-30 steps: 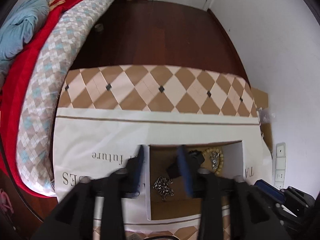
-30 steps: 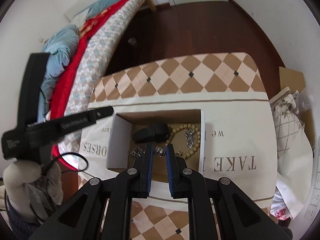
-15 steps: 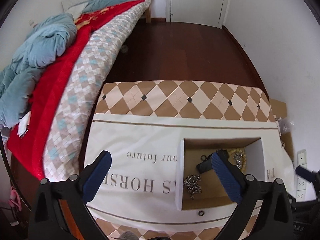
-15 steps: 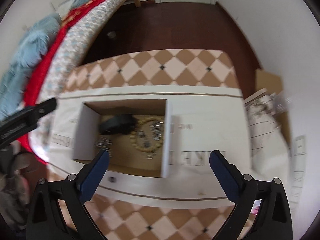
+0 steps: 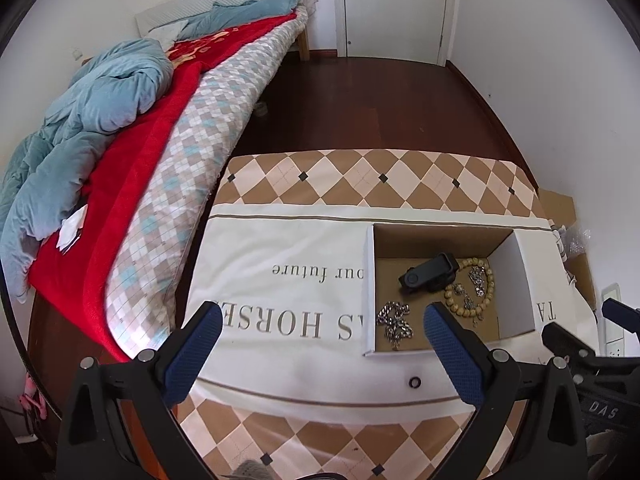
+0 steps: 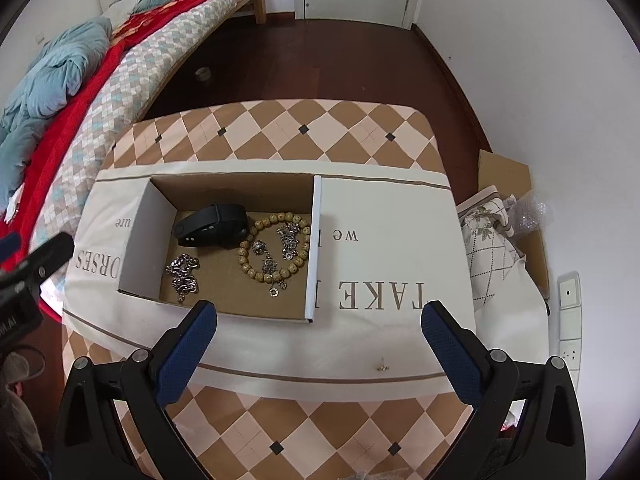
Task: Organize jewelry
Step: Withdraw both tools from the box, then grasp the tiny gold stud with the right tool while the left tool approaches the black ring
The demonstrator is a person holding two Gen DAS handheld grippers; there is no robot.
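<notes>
An open cardboard box (image 6: 148,236) (image 5: 520,280) stands on a white printed cloth (image 6: 384,272) on the table. Inside lie a black wristband (image 6: 212,226) (image 5: 430,274), a wooden bead bracelet (image 6: 276,248) (image 5: 472,292), a silver chain (image 6: 183,272) (image 5: 394,322) and small silver pieces (image 6: 290,238). A small dark ring (image 5: 415,381) lies on the cloth in front of the box. A small stud earring (image 6: 383,366) lies on the cloth near the front edge. My left gripper (image 5: 322,348) and right gripper (image 6: 318,338) are both wide open and empty, held above and in front of the box.
The table has a brown and cream diamond-pattern cover (image 6: 280,128). A bed (image 5: 120,140) with red and blue bedding lies to the left. A white wall with sockets (image 6: 568,308), cardboard and bubble wrap (image 6: 516,208) stand to the right. Dark wooden floor (image 5: 380,92) lies beyond.
Both grippers have opened wide and pulled up and back from the box. One second ago both were nearly shut low over the box.
</notes>
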